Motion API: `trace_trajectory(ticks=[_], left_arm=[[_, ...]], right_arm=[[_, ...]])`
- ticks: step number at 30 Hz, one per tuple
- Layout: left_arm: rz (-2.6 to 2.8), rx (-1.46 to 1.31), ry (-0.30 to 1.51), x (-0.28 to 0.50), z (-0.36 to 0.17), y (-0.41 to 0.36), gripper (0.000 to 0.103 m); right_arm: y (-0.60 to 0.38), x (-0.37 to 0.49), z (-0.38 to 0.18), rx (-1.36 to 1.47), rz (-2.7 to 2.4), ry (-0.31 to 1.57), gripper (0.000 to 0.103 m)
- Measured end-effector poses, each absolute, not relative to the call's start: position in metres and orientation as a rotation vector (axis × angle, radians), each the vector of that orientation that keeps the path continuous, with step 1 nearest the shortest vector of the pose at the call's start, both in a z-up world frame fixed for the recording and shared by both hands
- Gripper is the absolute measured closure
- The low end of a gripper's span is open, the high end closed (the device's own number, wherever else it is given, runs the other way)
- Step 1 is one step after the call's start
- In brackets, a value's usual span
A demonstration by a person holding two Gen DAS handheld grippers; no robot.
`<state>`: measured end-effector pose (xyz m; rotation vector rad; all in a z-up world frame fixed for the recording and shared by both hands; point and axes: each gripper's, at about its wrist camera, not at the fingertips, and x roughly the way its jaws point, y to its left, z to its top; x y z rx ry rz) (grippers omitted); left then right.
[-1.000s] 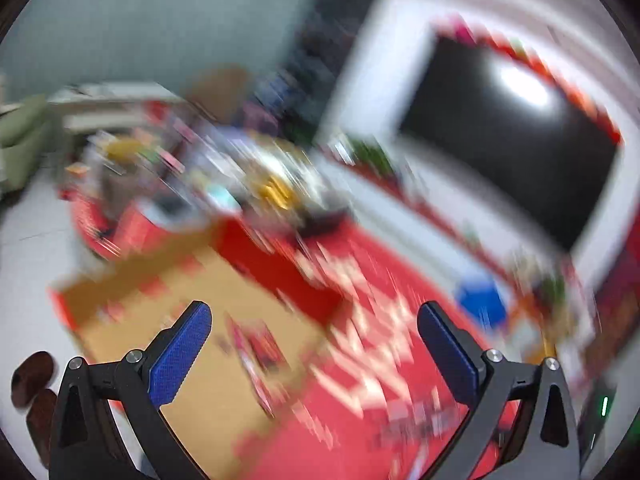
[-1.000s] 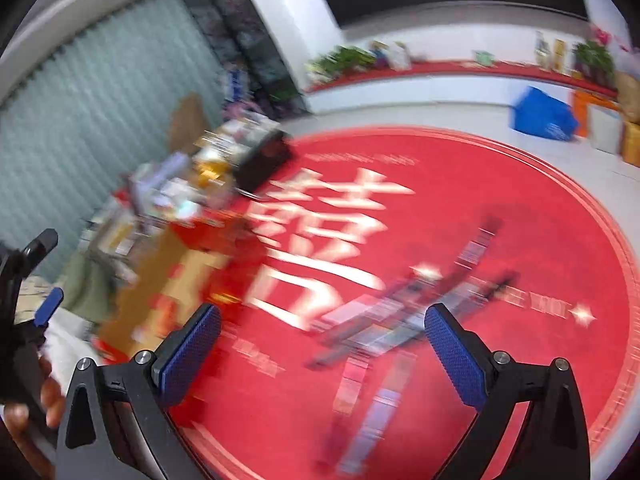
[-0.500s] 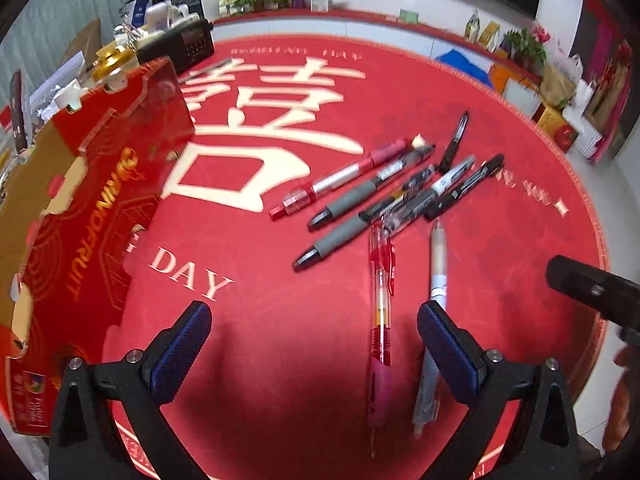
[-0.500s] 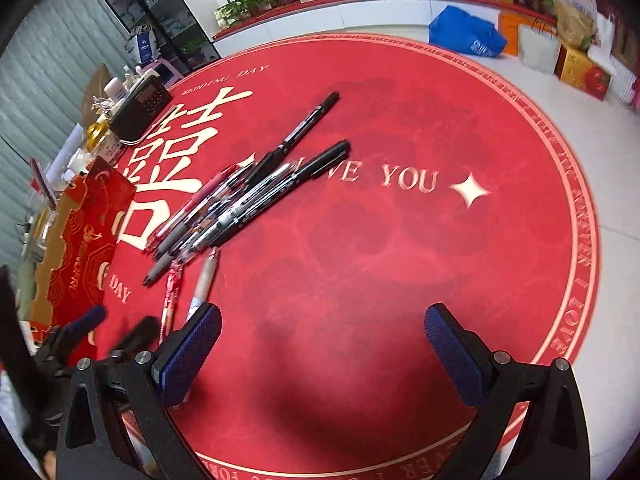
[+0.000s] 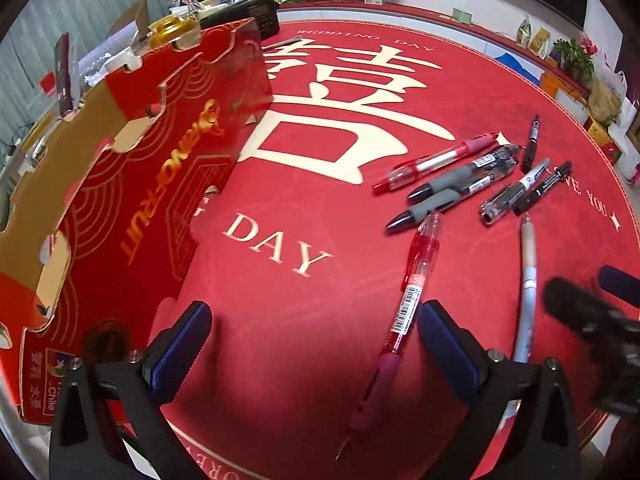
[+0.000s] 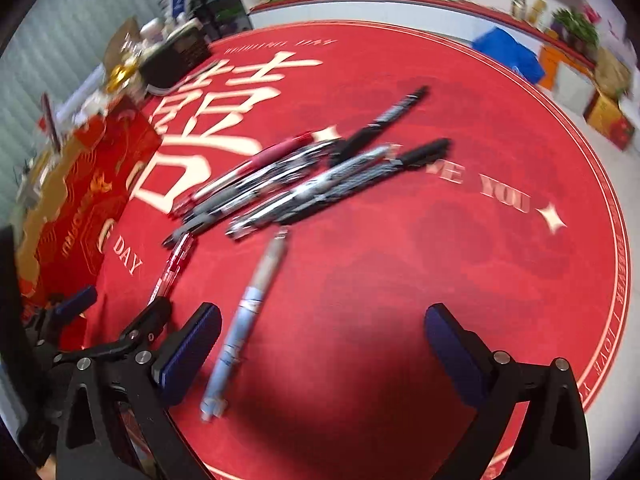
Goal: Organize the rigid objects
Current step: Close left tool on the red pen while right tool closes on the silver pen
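A loose cluster of pens is lying on the round red mat, ahead and to the right of the left gripper and ahead and to the left of the right gripper. Two pens are sitting apart from the cluster, nearer both grippers: a clear red pen is running down past the inner side of the left gripper's right finger, and a pale blue-white pen is lying just right of that finger. The left wrist view is showing these sharply, barcode label and all, while the right wrist view is blurring them, with the pale pen just inside its left finger and the red pen further left. Both grippers are standing wide open, holding nothing. Only the left view is giving a close look at the red and gold cardboard box standing along the gripper's left side, its scalloped wall upright on the mat; the right view is showing that box smaller, far left, and is also catching the left gripper itself beside its own left finger.
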<state>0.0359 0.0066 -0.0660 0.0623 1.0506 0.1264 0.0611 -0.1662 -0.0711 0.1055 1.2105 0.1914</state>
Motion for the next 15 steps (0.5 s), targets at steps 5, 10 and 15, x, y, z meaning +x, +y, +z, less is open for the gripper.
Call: trace_trajectory(ticks=[5, 10, 15], left_arm=[[0.11, 0.156, 1.006, 0.031, -0.064, -0.003, 0.0], [0.032, 0.196, 1.013, 0.033, -0.064, -0.022, 0.0], [-0.019, 0.206, 0.984, 0.036, -0.066, -0.04, 0.0]], right_arm=[[-0.139, 0.06, -0.074, -0.061, 0.206, 1.204, 0.044], [-0.161, 0.053, -0.074, -0.139, 0.229, 1.211, 0.066], [-0.199, 0.05, -0.073, -0.134, 0.226, 1.238, 0.066]])
